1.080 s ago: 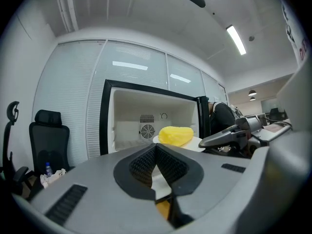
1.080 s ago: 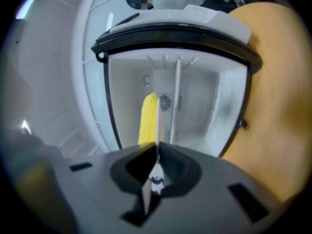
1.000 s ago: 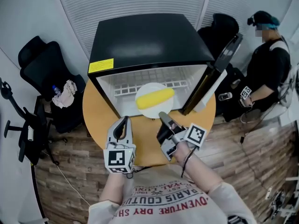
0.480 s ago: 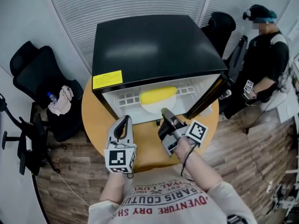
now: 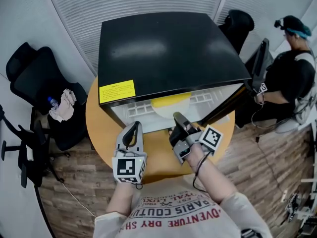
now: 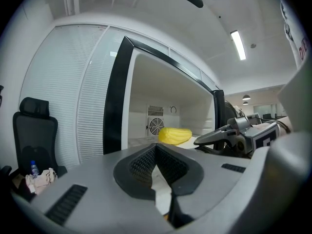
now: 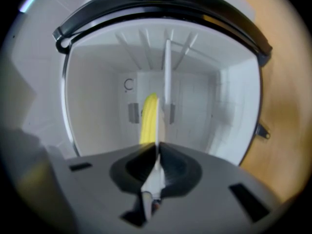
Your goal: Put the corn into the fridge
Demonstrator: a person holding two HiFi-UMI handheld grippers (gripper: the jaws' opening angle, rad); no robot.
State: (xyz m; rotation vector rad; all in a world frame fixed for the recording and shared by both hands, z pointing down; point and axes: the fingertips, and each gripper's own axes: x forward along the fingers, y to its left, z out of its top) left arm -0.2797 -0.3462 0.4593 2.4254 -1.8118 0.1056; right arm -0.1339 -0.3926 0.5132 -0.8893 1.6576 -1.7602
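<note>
Right gripper: jaws nearly closed, pinching the near rim of the white plate. Corn lies on that plate, just inside the open front of the black fridge, over its wire shelf. Left gripper: jaws together, empty, above the round wooden table, beside the right gripper.

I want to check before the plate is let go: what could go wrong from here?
The right tool pinches the plate only by its rim, so it may tip, and the loose corn could roll off. The plate looks close to the front edge of the shelf; released here, it might slide out.
</note>
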